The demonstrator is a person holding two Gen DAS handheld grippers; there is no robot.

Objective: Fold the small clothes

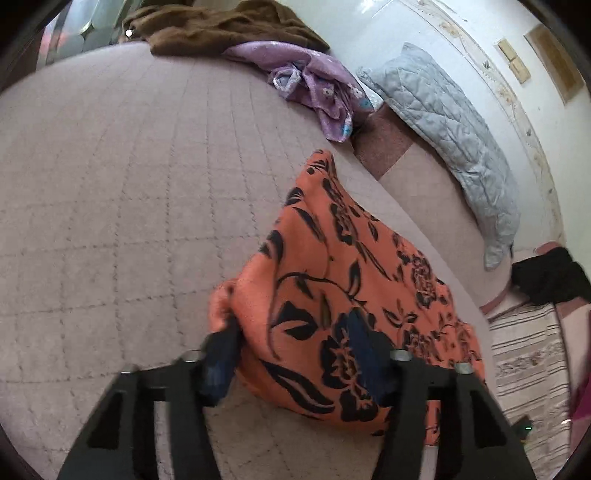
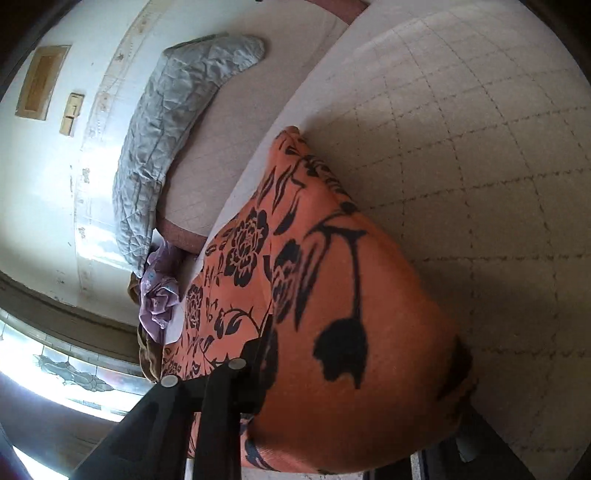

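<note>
Nearest the left wrist camera, the left gripper (image 1: 295, 362) has its two dark fingers closed most of the way on a bunched edge of the orange cloth (image 1: 343, 288) — the left finger (image 1: 221, 369) presses the fabric's folded rim, the other is partly draped by it. The cloth, printed with black flowers, runs away from the jaws across the quilted bed cover (image 1: 110, 184), tapering to a point near the bed's edge.

In the right wrist view, the right gripper (image 2: 332, 387) is likewise nearly closed on the same cloth (image 2: 351, 350); one finger (image 2: 255, 369) shows beside the fabric, the other is buried under a bulging fold, so the pinch itself is hidden.

Further off on the cover lies a crumpled purple garment (image 1: 317, 85), and behind it a brown one (image 1: 221, 29). Beyond the bed's edge, a grey quilted pillow (image 1: 450, 136) leans along the white wall (image 1: 480, 44). A striped rug (image 1: 528, 362) lies on the floor — a black bundle (image 1: 550, 277) sits just past it.
</note>
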